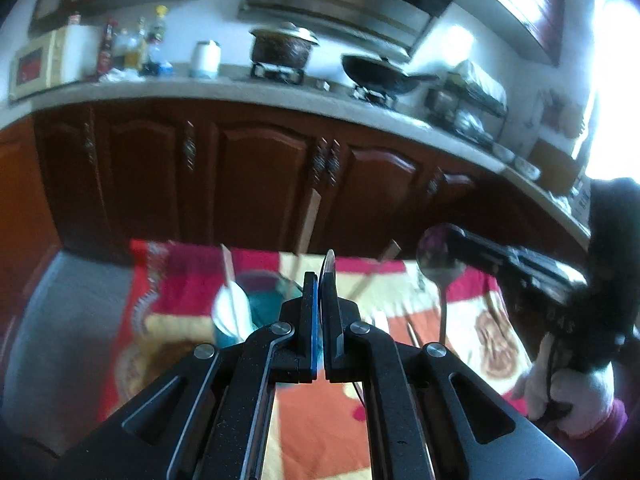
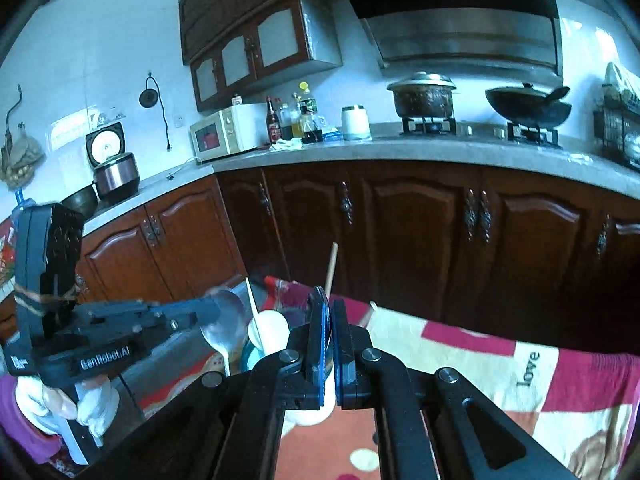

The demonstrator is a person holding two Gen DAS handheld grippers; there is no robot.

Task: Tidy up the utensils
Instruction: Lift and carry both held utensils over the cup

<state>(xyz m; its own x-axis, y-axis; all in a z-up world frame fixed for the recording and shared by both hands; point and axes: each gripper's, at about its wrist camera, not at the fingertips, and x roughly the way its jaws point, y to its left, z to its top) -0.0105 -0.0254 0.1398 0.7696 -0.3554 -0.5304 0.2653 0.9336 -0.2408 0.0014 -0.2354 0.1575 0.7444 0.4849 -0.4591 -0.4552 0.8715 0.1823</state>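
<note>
My left gripper (image 1: 323,280) is shut on a metal spoon (image 1: 329,261), seen edge-on between the pads; from the right wrist view (image 2: 212,312) the spoon's bowl (image 2: 224,326) shows beside the gripper, handle hanging down. My right gripper (image 2: 331,308) is shut on a second metal spoon (image 1: 439,258), seen in the left wrist view with its handle hanging down; there that gripper (image 1: 452,240) sits to the right. A teal holder (image 1: 256,308) with a white ladle (image 1: 230,308) and wooden chopsticks (image 1: 308,226) stands on the table just beyond both grippers; it also shows in the right wrist view (image 2: 252,354).
A red, orange and cream patterned cloth (image 2: 480,360) covers the table. Loose chopsticks (image 1: 412,334) lie on the cloth. Dark wooden cabinets (image 2: 400,220) and a counter with a pot (image 2: 422,96), wok (image 2: 528,110) and microwave (image 2: 220,134) stand behind.
</note>
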